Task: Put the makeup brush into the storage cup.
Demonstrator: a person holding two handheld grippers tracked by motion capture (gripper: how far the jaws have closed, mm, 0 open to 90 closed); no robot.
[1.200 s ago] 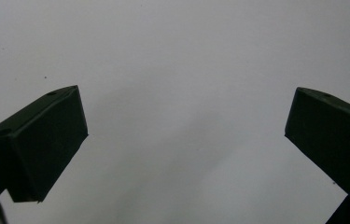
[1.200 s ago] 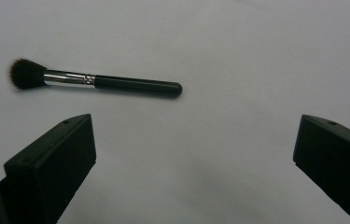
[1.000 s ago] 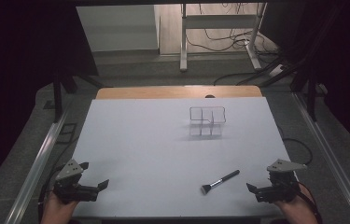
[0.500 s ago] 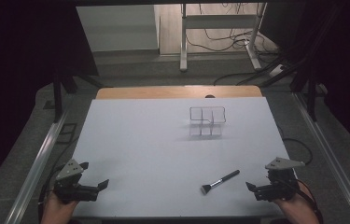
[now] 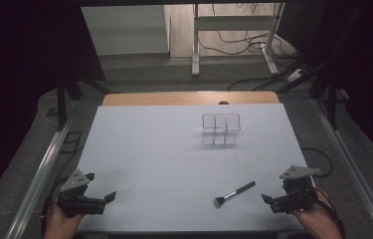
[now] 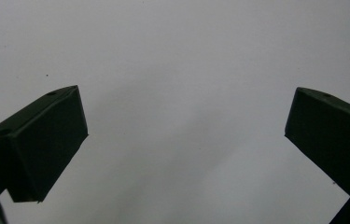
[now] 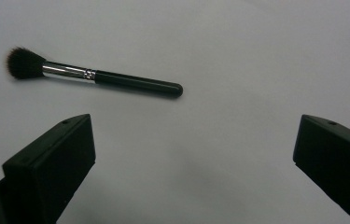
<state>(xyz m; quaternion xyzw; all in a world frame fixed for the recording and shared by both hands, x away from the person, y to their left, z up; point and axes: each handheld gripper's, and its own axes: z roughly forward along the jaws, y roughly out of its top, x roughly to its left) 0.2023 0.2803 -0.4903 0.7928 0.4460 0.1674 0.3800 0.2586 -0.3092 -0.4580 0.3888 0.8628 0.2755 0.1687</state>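
- Makeup brush [image 5: 234,193] lies flat on the white table [image 5: 144,164], near its front edge
- Right gripper [image 5: 269,200] just beside it, jaws spread, empty
- Left gripper [image 5: 105,195] well apart, jaws spread
- Clear organizer [image 5: 220,128] stands farther back

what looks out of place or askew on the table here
Nothing stands out. The makeup brush lies flat and whole at a slant on the white table, apart from the upright clear organizer. Nothing is spilled.
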